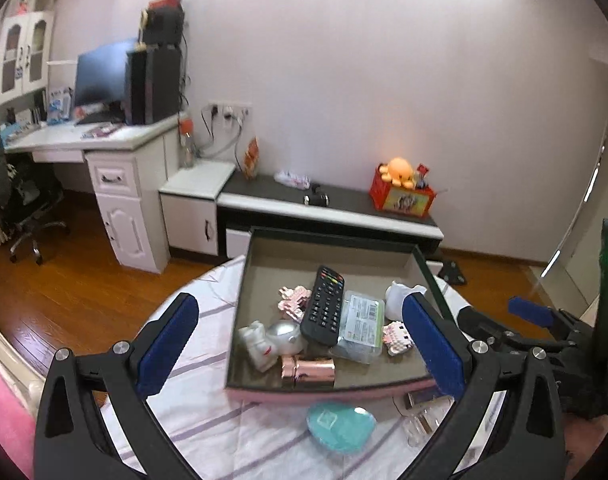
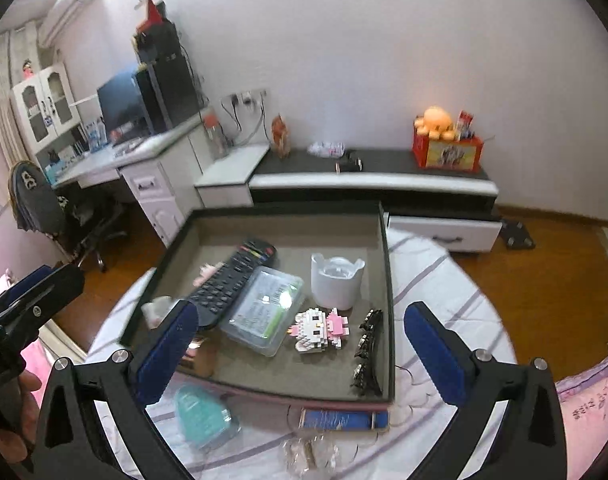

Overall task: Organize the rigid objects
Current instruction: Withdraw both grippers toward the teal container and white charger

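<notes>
A shallow dark box (image 1: 336, 240) (image 2: 388, 280) sits on a striped round table (image 1: 208, 396) (image 2: 444, 280). In it lie a black remote (image 1: 324, 306) (image 2: 230, 278), a clear plastic case (image 1: 362, 330) (image 2: 264, 308), a white cup (image 2: 336, 280), a pink-white brick figure (image 2: 320, 326), a rose-gold tube (image 1: 308, 370), a silver-white astronaut toy (image 1: 272, 338) and a dark hair clip (image 2: 368, 346). A teal heart-shaped case (image 1: 340, 426) (image 2: 202, 410) and a blue flat item (image 2: 340, 418) lie on the table before the box. My left gripper (image 1: 300, 344) and right gripper (image 2: 300, 354) are open and empty above the box's near edge.
A low black-and-white TV cabinet (image 1: 332, 216) (image 2: 372, 182) stands behind the table, with a red box and orange plush (image 2: 444, 140). A white desk with a monitor (image 1: 104, 80) and an office chair (image 1: 28, 208) are at the left. Clear wrapped items (image 2: 308, 454) lie at the table's front.
</notes>
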Demonstrator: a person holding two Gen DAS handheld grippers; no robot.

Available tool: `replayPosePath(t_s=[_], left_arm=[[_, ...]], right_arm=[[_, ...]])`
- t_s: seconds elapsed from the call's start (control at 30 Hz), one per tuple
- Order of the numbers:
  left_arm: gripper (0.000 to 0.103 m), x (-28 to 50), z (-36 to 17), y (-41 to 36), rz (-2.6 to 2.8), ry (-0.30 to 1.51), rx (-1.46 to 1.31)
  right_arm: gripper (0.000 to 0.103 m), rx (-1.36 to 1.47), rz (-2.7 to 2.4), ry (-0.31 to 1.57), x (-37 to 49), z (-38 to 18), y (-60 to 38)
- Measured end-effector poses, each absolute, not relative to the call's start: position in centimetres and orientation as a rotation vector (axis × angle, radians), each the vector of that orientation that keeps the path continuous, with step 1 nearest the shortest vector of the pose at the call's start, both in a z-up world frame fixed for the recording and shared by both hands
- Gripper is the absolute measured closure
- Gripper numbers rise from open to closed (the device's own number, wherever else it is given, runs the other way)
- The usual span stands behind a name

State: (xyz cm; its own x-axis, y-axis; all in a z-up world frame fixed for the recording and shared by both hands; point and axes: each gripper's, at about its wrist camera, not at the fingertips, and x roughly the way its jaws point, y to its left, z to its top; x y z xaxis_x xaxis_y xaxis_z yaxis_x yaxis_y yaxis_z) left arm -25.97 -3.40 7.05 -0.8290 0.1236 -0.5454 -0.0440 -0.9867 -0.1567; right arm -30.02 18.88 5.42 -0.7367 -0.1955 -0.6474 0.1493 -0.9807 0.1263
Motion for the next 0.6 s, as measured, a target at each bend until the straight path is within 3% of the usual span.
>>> replayPosePath(t_s=[0.3,0.6], left_arm=[[0.000,-16.5,10.1,-4.2,2.957,-0.140,-0.758],[0.000,-8.3,10.4,-4.1,2.972,-0.122,-0.695]], right_arm=[[0.000,0.884,-2.816,-0.086,-20.3,9.7,18.2],[0.000,0.813,-2.835,-0.113,-12.9,10.4,18.7]])
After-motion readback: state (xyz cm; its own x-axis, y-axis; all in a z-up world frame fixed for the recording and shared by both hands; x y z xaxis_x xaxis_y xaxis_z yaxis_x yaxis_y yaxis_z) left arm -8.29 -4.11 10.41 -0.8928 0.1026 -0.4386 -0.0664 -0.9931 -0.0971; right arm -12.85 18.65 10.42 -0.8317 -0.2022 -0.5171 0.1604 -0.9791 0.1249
